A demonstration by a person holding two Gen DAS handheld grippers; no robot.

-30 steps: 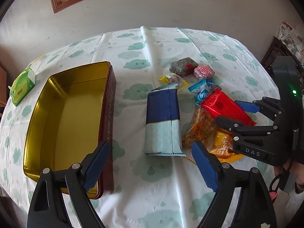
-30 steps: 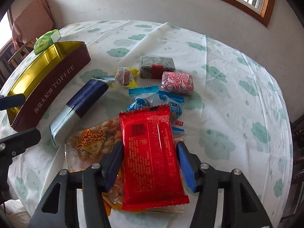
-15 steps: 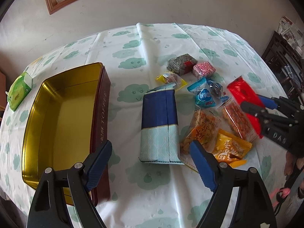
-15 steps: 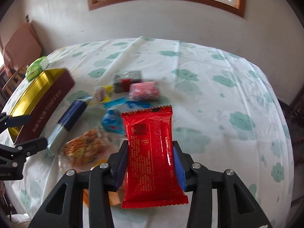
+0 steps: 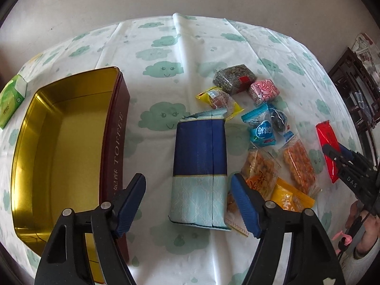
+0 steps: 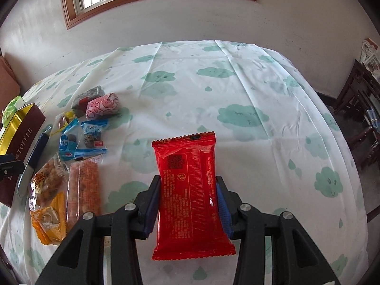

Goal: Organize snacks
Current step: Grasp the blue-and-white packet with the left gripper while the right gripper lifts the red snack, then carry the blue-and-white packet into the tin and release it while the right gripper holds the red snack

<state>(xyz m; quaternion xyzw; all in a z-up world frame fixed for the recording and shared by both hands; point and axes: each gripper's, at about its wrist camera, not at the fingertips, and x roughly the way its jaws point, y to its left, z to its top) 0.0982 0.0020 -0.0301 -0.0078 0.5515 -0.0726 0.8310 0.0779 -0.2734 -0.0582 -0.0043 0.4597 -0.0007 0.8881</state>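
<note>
Red glossy packet (image 6: 190, 194), perhaps printed.

Left tongs (image 5: 187, 204): black plastic arms, ribbed blue pads, silver pivot screws. Right tongs (image 6: 187, 204): same build, "DAS" printed white on the side, seen from the left wrist view.

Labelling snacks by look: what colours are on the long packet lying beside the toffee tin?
Dark blue upper part, pale teal wavy-patterned lower part; clearest in the left wrist view.

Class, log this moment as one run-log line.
right hand-held gripper: shut on red packet | left hand-held gripper: open, closing around blue pack
</note>
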